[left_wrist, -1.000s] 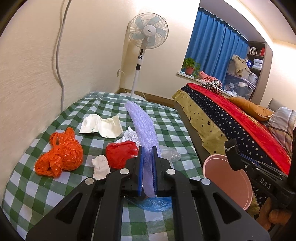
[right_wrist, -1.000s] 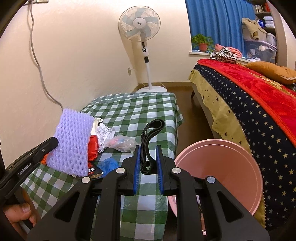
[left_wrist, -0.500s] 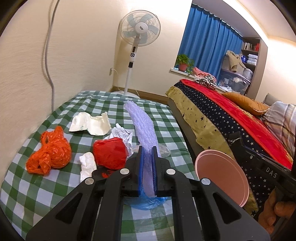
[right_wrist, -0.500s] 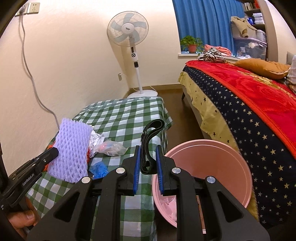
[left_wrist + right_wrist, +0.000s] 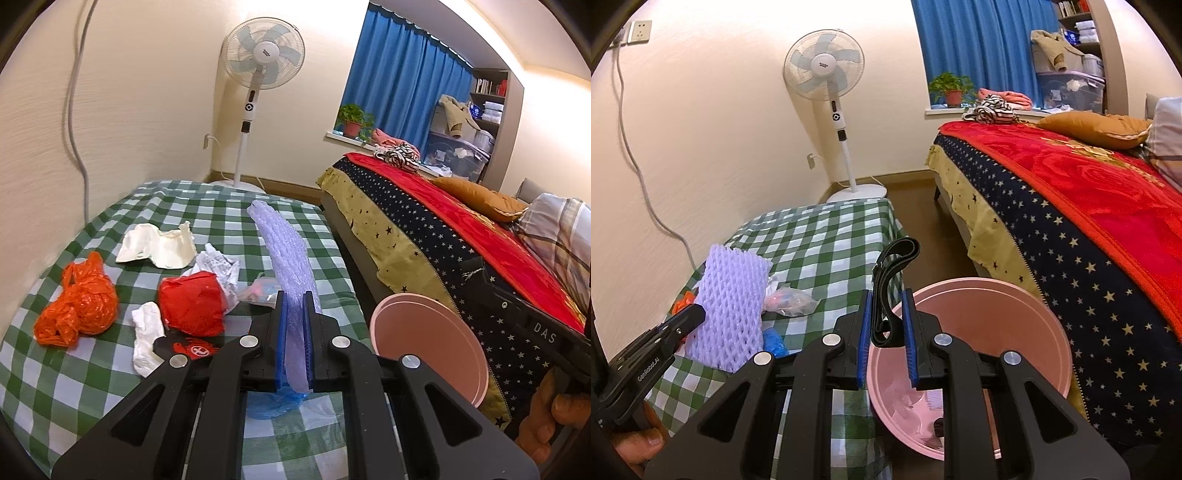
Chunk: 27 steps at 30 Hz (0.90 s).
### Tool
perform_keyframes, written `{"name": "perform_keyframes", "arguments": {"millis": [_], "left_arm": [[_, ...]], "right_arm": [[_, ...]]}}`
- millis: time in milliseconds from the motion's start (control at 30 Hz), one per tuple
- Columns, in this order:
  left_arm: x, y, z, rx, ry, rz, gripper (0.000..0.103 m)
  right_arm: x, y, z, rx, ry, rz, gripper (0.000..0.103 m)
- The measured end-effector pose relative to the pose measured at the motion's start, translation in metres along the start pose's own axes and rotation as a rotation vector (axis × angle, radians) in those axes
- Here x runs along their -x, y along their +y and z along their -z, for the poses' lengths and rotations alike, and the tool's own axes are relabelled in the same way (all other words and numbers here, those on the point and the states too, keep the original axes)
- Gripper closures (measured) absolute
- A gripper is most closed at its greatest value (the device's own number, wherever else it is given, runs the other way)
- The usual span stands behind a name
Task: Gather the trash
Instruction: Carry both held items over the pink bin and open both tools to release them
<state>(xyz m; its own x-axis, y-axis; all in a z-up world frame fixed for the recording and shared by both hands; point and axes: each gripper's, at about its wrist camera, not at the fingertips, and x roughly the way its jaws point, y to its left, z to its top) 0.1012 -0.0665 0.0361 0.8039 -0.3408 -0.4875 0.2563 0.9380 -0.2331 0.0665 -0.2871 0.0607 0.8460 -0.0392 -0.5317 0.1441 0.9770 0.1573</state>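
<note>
Nearer now, pink bin [image 5: 967,354]; jaws clenched on upright foam net [image 5: 284,258] and black strap [image 5: 892,284].

Upright purple foam net [image 5: 286,258], folded black strap [image 5: 892,291]

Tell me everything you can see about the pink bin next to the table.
The pink bin is a round, smooth bucket, plastic by the look, standing between the checked table and the bed. Its mouth is open and faces up. Inside, at the bottom, lie a few pale scraps and one dark bit. The right gripper, clamped on a black strap, hangs over its near rim. From the left wrist view only its rim edge shows. Nothing visibly touches it.
</note>
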Motion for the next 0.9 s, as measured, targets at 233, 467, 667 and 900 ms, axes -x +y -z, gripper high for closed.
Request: {"name": "perform_keyframes", "arguments": {"millis": [233,467,667,900], "left_arm": [[-0.003,-0.012,0.001,-0.021,0.002,0.017,0.095],[-0.011,-0.027,0.006,-0.036,0.023,0.054,0.095],[-0.021,-0.045,0.013,-0.049,0.043,0.087,0.095],[-0.033,-0.071,0.019,-0.081,0.059,0.131,0.095]], "right_arm": [[0.003,-0.007,0.000,-0.016,-0.006,0.030,0.086],[0.006,-0.027,-0.003,-0.061,-0.012,0.083,0.086],[0.006,-0.045,-0.005,-0.109,-0.012,0.126,0.086],[0.005,-0.052,-0.005,-0.119,-0.006,0.150,0.086]]}}
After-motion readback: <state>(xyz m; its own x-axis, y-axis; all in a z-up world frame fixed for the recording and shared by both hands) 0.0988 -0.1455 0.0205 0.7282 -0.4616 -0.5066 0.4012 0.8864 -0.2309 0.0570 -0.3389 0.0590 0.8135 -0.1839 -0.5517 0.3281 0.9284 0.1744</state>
